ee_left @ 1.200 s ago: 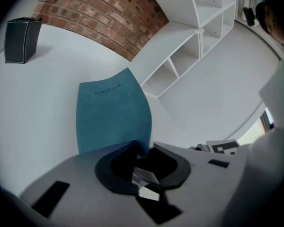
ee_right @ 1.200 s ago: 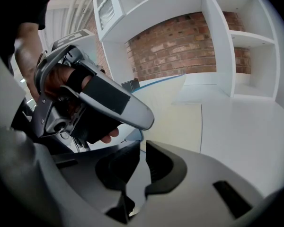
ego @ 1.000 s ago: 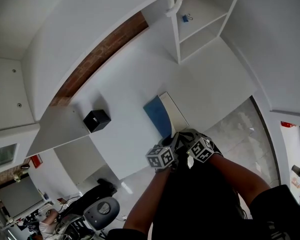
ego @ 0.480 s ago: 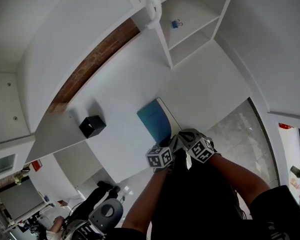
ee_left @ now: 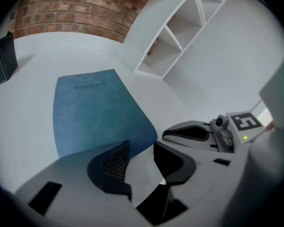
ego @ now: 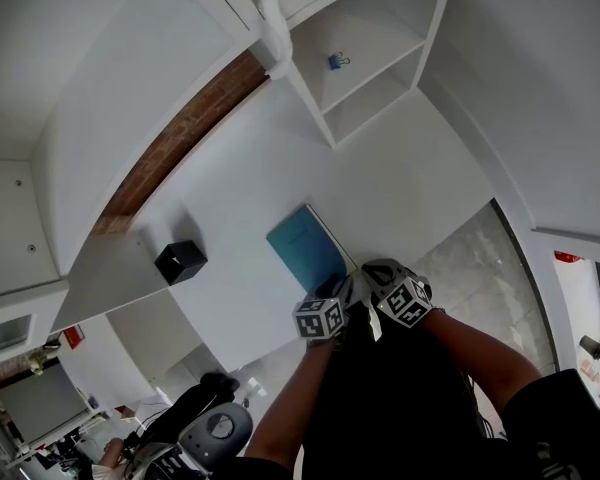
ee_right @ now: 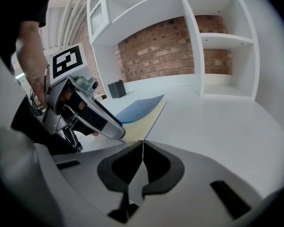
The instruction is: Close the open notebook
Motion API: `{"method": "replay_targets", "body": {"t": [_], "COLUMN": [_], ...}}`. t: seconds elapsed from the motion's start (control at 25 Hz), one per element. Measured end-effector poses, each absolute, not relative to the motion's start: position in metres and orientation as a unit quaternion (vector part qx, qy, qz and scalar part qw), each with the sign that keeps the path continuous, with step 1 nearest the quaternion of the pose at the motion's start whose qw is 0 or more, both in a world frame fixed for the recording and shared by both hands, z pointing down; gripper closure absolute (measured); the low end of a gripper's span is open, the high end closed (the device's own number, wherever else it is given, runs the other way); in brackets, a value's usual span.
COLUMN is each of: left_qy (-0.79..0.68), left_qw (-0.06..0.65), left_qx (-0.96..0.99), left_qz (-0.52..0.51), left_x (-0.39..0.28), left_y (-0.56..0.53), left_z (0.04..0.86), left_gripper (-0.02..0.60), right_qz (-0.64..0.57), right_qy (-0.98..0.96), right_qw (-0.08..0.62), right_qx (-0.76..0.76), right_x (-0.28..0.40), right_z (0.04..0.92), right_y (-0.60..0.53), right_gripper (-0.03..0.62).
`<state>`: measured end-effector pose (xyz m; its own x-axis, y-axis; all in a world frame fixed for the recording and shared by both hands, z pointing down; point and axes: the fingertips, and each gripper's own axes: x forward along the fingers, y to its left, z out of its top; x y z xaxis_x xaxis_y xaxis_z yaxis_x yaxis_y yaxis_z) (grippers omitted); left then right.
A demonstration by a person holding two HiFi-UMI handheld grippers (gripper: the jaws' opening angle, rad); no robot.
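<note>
The blue notebook (ego: 303, 247) lies flat on the white table (ego: 410, 183), its cover with the word "notebook" (ee_left: 95, 113) facing up. A cream strip of pages (ee_right: 144, 116) shows along its right edge. My left gripper (ee_left: 141, 161) hovers at the notebook's near corner. Its jaws have just been opening and stand apart, with only bare table between them. My right gripper (ee_right: 143, 144) is shut on nothing, just right of the left one and short of the notebook's near edge. In the left gripper view the right gripper (ee_left: 195, 132) sits close on the right.
A small black box (ego: 180, 261) stands on the table left of the notebook. A white shelf unit (ego: 375, 73) rises at the back, with a blue binder clip (ego: 334, 61) on one shelf. A brick wall (ego: 180, 138) runs behind. An office chair (ego: 216, 429) is below the table's front edge.
The blue cover has come down over the white page that showed beside it. Both grippers stay close together at the notebook's near corner.
</note>
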<state>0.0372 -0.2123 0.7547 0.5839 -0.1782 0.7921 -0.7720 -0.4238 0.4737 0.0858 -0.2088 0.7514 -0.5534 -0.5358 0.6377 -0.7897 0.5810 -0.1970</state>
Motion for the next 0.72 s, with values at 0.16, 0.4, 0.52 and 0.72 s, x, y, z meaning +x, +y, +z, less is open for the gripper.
{"method": "replay_targets", "body": {"t": [0.16, 0.4, 0.52, 0.72], "left_qy": [-0.310, -0.318, -0.310, -0.303], "left_qw": [0.434, 0.466, 0.469, 0.471], "left_qx": [0.776, 0.770, 0.782, 0.801], "left_qz": [0.337, 0.297, 0.269, 0.210], "left_x": [0.040, 0.042, 0.046, 0.055], "left_y": [-0.212, -0.215, -0.222, -0.239], "left_z": [0.749, 0.733, 0.718, 0.690], "left_gripper": [0.425, 0.425, 0.425, 0.425], "right_qz": [0.235, 0.230, 0.220, 0.207], "right_qy": [-0.847, -0.845, -0.850, -0.847], "right_qw": [0.264, 0.253, 0.244, 0.237], "right_qx": [0.398, 0.411, 0.412, 0.428], "right_x": [0.098, 0.109, 0.109, 0.118], "right_z": [0.744, 0.717, 0.701, 0.666], "right_y": [-0.210, -0.220, -0.225, -0.238], "right_gripper": [0.591, 0.591, 0.591, 0.591]}}
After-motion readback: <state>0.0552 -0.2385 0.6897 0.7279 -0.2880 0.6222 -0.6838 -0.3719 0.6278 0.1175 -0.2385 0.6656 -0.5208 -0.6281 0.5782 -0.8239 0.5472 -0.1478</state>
